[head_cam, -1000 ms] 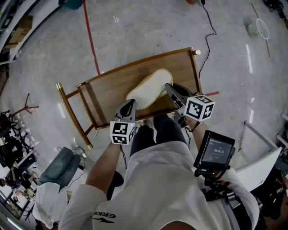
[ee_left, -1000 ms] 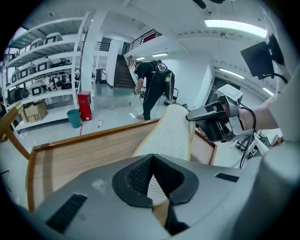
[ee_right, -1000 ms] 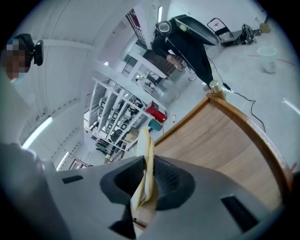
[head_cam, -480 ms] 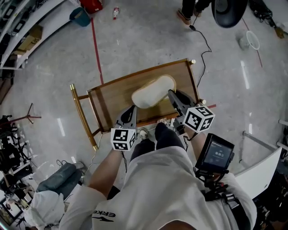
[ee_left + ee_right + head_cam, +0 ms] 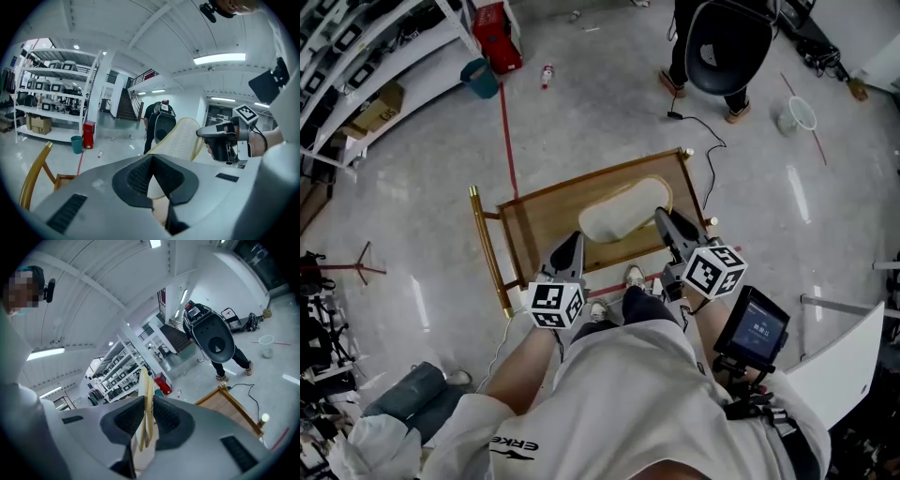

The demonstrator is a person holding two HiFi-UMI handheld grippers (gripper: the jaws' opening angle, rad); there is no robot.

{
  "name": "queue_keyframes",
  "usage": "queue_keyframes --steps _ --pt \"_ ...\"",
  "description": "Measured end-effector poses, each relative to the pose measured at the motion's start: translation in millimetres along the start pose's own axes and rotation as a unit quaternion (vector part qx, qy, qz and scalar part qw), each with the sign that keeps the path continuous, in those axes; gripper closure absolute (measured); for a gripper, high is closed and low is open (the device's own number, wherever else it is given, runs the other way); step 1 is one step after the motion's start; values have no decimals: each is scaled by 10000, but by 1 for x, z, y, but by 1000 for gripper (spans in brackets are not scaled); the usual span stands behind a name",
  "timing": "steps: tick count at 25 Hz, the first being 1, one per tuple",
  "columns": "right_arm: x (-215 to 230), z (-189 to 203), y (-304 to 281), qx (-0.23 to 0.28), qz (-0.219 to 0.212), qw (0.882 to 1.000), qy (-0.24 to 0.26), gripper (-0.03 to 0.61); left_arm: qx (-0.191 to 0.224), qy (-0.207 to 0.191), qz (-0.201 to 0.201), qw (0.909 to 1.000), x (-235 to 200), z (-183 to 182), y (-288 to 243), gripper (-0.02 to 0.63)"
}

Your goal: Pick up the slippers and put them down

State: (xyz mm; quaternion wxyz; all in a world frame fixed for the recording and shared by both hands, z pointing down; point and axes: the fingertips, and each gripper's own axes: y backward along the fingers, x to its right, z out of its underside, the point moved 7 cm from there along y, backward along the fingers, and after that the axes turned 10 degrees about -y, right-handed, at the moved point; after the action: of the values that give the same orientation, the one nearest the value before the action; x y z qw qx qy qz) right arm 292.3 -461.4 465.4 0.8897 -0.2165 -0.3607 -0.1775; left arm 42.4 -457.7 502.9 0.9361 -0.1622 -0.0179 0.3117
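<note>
The left tongs [image 5: 151, 161] pinch one end of the pale slippers [image 5: 623, 214], and the right tongs [image 5: 146, 404] are clamped on the far edge. The slippers hang between them, long axis running tongs to tongs, above the wooden tabletop [image 5: 539, 220]. By my reckoning, the set-down spot lies straight below.

Hidden under the left gripper [image 5: 571, 246] and the right gripper [image 5: 667, 223]: the near ends of the slippers [image 5: 623, 212]; from above, impossible to tell one sole from two. Cut off by the top edge and half covered by a black chair back [image 5: 727, 42]: a standing person [image 5: 680, 47]. Too small to read: the screen [image 5: 754, 335]. Too small to name: the little thing [image 5: 547, 75] near the teal bucket [image 5: 481, 78].
</note>
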Motion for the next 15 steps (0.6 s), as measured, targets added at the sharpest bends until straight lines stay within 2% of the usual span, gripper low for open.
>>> queue_keyframes --steps 10,15 --pt "-65 12 56 634 -28 9980 53 517 676 -15 139 9976 4 -36 59 611" --pt "-95 40 90 917 4 9957 104 517 1015 -100 211 9946 8 -42 102 611"
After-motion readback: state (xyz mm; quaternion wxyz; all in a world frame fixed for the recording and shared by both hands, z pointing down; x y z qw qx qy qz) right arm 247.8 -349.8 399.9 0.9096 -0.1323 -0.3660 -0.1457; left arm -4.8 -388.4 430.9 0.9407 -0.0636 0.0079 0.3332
